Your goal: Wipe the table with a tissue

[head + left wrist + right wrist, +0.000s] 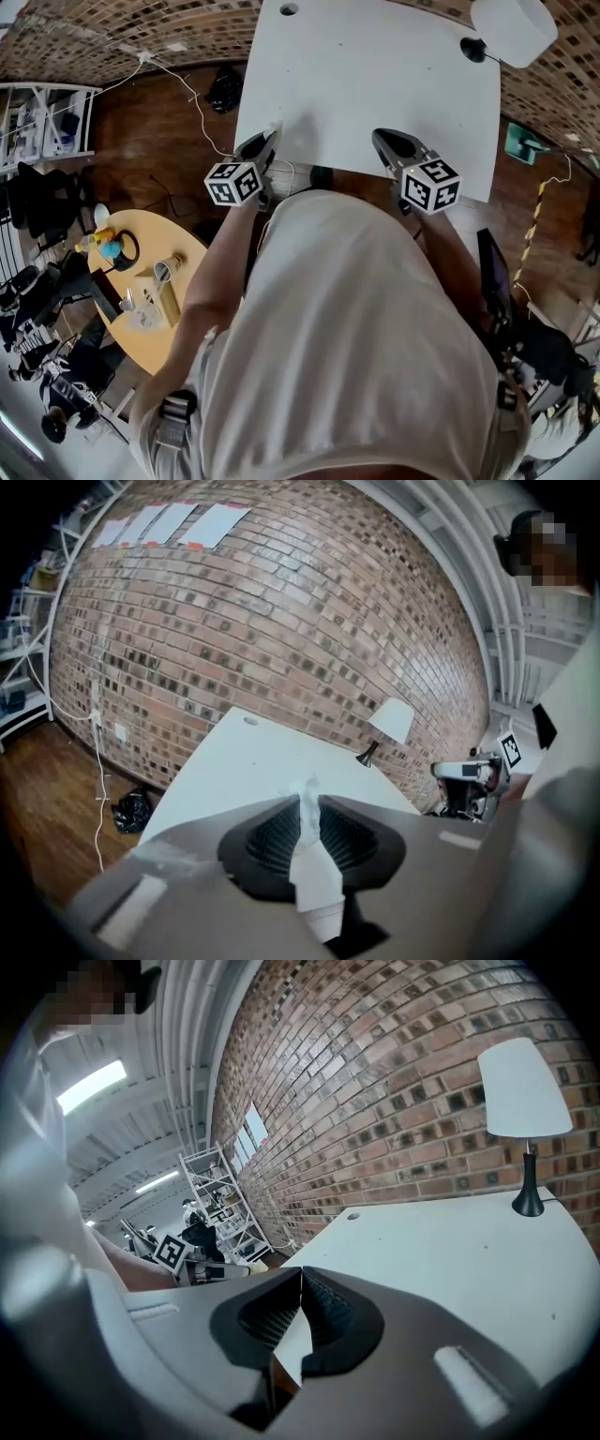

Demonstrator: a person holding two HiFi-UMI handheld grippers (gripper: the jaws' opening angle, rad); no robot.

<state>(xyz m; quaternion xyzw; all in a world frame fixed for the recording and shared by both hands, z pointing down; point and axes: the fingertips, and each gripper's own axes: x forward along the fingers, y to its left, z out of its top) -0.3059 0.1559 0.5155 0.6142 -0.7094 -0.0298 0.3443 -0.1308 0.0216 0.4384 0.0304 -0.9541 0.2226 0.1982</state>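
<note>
Left gripper (305,801) fingers (272,834) clenched on thin white crumpled tissue (316,878). The tissue strip is pinched btwn the ribbed black pads, w/ its top poking just past the tips. Head view: left gripper (271,134) sits at the near-left edge of the white rectangular worktop (375,84); can't tell if the tissue touches the surface. Right gripper (301,1275) fingers pressed together, tips touching, nothing btwn them. It is over the near edge too (381,137), well apart from the left one. White-shaded lamp w/ black base (521,1087) stands at the far-right corner. Red-brown brick wall (281,621) behind the worktop. Round wooden side table (183,248) w/ small clutter on the floor side, left of the person.
</note>
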